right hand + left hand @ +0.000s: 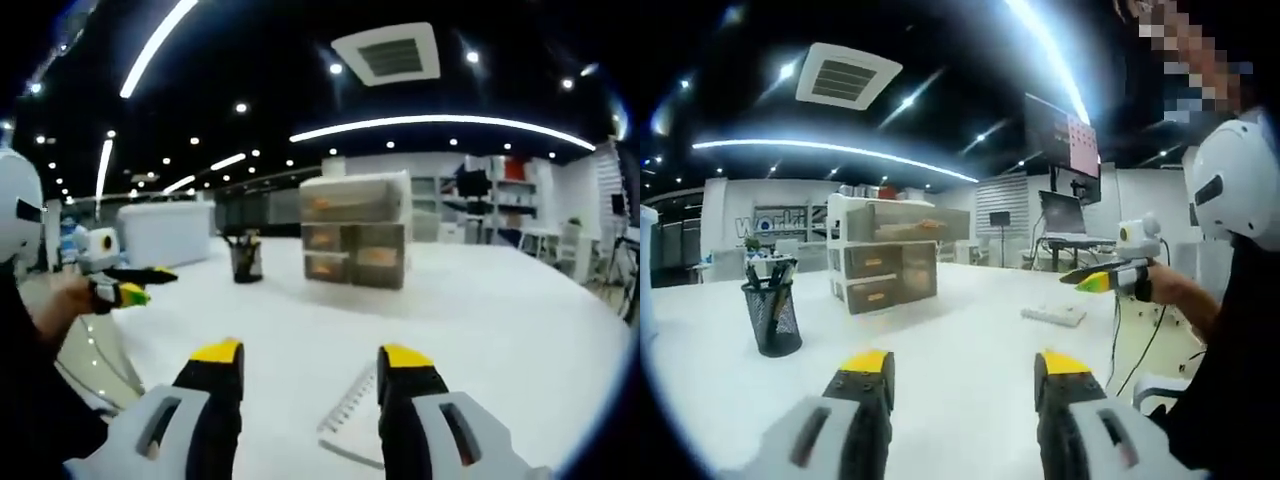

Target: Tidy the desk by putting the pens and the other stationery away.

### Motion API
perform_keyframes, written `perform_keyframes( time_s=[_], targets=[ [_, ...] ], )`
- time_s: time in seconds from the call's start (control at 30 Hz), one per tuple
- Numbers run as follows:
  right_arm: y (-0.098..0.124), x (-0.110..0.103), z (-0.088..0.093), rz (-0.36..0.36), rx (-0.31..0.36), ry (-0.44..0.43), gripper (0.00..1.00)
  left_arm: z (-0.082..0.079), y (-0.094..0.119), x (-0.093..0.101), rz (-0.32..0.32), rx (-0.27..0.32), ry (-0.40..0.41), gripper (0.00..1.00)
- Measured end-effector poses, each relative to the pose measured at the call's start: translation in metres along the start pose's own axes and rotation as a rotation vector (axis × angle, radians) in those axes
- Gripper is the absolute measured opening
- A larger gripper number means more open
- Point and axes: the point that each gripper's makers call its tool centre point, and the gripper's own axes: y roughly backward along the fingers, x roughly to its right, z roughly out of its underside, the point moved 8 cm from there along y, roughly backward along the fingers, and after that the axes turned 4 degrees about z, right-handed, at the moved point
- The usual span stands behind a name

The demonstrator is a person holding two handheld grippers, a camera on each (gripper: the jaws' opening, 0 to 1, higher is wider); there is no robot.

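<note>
Both tools, left (963, 372) and right (312, 362), are held apart and empty above the tabletop (480, 300). Pens stand in the mesh cup (772, 318) beside the drawer unit (883, 252); a notepad (352, 413) beneath the right tool is judged the next pickup.

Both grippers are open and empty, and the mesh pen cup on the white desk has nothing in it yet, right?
Not quite: the mesh pen cup already holds pens, as the left gripper view shows. The left gripper and right gripper are open and empty over the white desk.

R gripper (312, 368) jaws apart, empty | spiral notebook (352, 415) btwn jaws on desk (500, 300) | pen cup (246, 259) beside drawer unit (357, 228)
</note>
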Motion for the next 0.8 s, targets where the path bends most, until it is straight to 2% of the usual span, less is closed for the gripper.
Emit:
perform_keyframes(
  time_s=[0.23, 0.47, 0.8],
  targets=[
    [0.02, 0.014, 0.0, 0.022, 0.005, -0.021, 0.52, 0.003, -0.001, 0.003, 0.015, -0.01, -0.006, 0.56],
    [0.034, 0.015, 0.006, 0.034, -0.019, 0.017, 0.55, 0.004, -0.003, 0.008, 0.03, -0.029, -0.011, 0.55],
    [0.055, 0.017, 0.012, 0.047, -0.034, 0.018, 0.56, 0.006, -0.003, 0.014, 0.04, -0.038, -0.004, 0.55]
  ],
)
